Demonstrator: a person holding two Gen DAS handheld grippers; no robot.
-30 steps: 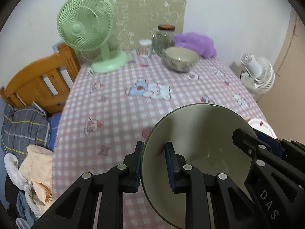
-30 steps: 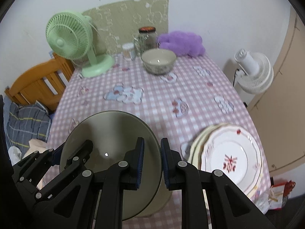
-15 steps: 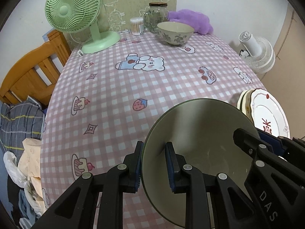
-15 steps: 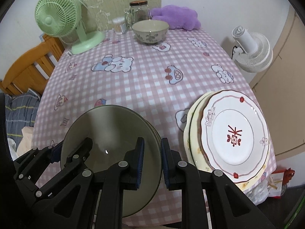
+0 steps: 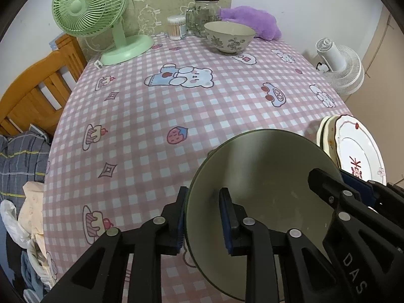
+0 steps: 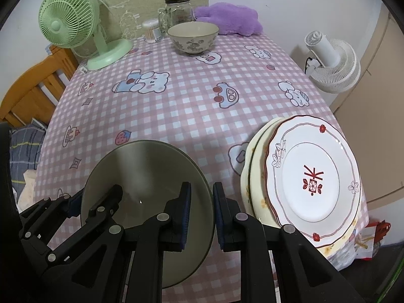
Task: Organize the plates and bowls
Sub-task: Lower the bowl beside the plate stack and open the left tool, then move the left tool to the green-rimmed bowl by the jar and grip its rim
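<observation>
Both grippers hold one olive-green bowl (image 5: 265, 176) above the near part of the table. My left gripper (image 5: 203, 218) is shut on its left rim. My right gripper (image 6: 201, 208) is shut on its right rim; the bowl also shows in the right wrist view (image 6: 146, 174). A stack of plates (image 6: 313, 176), the top one white with a red mark, lies at the table's near right edge and shows in the left wrist view (image 5: 353, 149) too. A patterned cream bowl (image 5: 228, 36) stands at the far side, also in the right wrist view (image 6: 193, 36).
A pink checked tablecloth (image 5: 156, 106) covers the table. At the back stand a green fan (image 5: 101, 12), a glass jar (image 5: 204, 12), a cotton-swab tub (image 5: 176, 26) and a purple plush (image 5: 252, 20). A white fan (image 6: 330, 63) stands off the right side, a wooden chair (image 5: 38, 85) at the left.
Both grippers and the green bowl have moved down and closer to the table. The views now look more steeply down and the plates show larger.
</observation>
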